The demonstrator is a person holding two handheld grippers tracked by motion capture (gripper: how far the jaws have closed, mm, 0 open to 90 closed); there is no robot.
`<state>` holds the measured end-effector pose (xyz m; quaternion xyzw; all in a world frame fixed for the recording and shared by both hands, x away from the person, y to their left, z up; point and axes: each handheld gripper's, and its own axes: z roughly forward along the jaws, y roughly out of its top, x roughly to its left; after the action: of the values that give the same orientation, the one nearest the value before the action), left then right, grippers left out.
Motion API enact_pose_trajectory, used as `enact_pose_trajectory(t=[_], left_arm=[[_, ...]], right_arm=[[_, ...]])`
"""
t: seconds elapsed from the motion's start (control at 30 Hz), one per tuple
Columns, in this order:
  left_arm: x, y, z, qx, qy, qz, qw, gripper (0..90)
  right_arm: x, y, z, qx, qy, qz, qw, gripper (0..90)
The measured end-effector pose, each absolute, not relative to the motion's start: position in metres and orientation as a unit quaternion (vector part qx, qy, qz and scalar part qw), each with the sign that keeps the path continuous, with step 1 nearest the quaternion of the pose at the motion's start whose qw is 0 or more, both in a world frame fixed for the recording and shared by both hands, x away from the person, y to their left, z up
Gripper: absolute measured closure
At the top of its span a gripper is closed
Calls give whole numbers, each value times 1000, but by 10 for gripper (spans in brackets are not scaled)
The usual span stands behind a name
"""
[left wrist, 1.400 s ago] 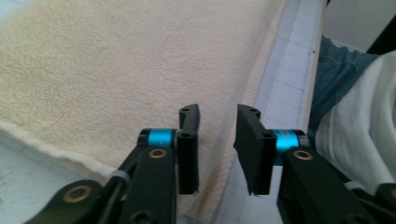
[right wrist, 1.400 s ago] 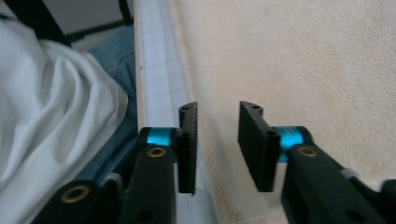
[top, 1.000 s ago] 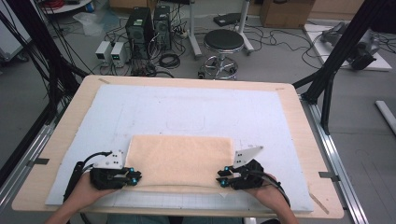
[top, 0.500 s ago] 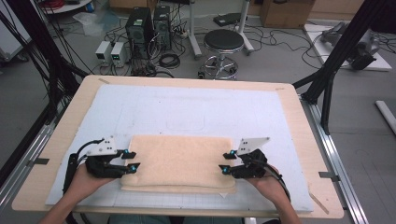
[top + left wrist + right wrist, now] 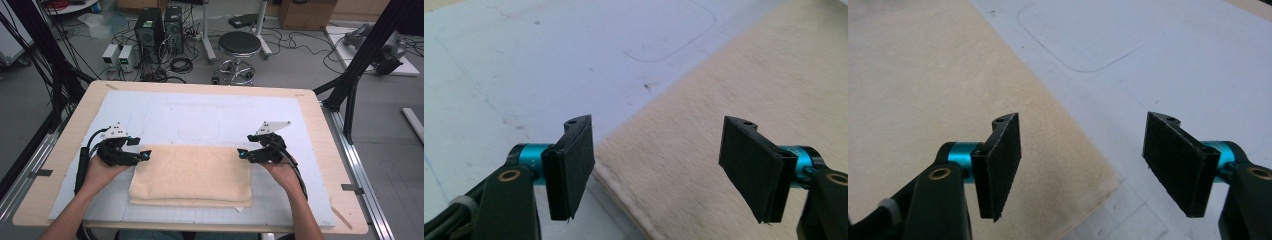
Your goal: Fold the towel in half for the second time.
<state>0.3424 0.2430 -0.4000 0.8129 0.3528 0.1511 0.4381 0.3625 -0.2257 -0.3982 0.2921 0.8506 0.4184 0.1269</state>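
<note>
On the white mat (image 5: 165,117) that covers most of the table (image 5: 65,132), a cream towel (image 5: 192,175) lies folded into a flat rectangle, toward the near edge and roughly midway between the sides. Its near edge shows stacked layers, and a bit of white peeks out under the near right corner. At the towel's far left corner sits the left gripper (image 5: 142,156), held in the person's left hand (image 5: 100,172), with its tips pointing inward at the cloth. Seen from the left gripper view, its jaws stand wide apart with nothing between them; the left pad (image 5: 574,167) hangs over the mat just beside the towel's hem, and the right pad (image 5: 751,167) over the towel (image 5: 744,85) itself, so the corner edge runs under the gap. At the far right corner, the right gripper (image 5: 242,154) mirrors it, held in the right hand (image 5: 280,172) and pointing inward. From the right gripper view its jaws are also wide and empty; one pad (image 5: 1000,165) is above the towel (image 5: 923,85), the other (image 5: 1178,167) above the mat (image 5: 1168,55), with the towel's corner lying below the gap. Faint rounded outlines are drawn on the mat beyond the towel. Past the table, a round stool (image 5: 240,44) stands on the floor among cables, and computer towers (image 5: 160,25) stand to its left.
</note>
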Motion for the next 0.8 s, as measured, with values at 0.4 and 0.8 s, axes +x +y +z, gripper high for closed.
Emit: enact_pose_trajectory(t=[0.4, 0.8], left_arm=[[369, 247, -423, 806, 392, 121, 426, 310], [372, 243, -435, 823, 390, 79, 406, 406]], right_arm=[[377, -216, -424, 304, 870, 375, 96, 272], [382, -218, -435, 310, 873, 374, 39, 367]])
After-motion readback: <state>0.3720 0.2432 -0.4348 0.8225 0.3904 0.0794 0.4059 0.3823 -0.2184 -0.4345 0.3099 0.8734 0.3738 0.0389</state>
